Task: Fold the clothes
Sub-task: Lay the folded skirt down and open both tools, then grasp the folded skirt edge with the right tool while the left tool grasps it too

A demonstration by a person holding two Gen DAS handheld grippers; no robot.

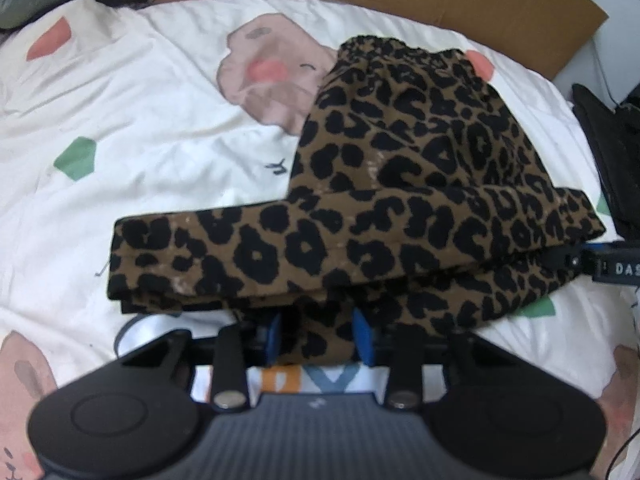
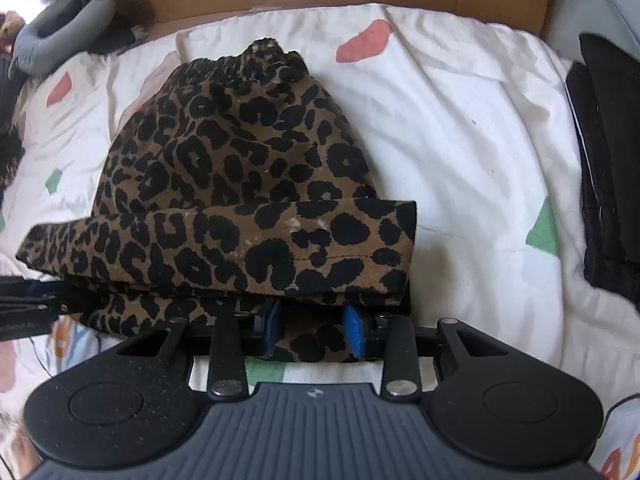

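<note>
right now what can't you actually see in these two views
- Left tool fingertips: left wrist view, buried under the folded leopard-print garment, so the grip is unclear.
- Right tool fingertips: right wrist view, hidden the same way.
- Black item at the bedsheet edge: cut off by the frame.
- Grey object at top left: blurred, partly cropped.

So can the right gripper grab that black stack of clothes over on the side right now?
Probably not yet. The right gripper has leopard-print cloth between its blue fingers, and the black stack lies apart at the right edge of the bedsheet. It would likely have to let go first.
</note>
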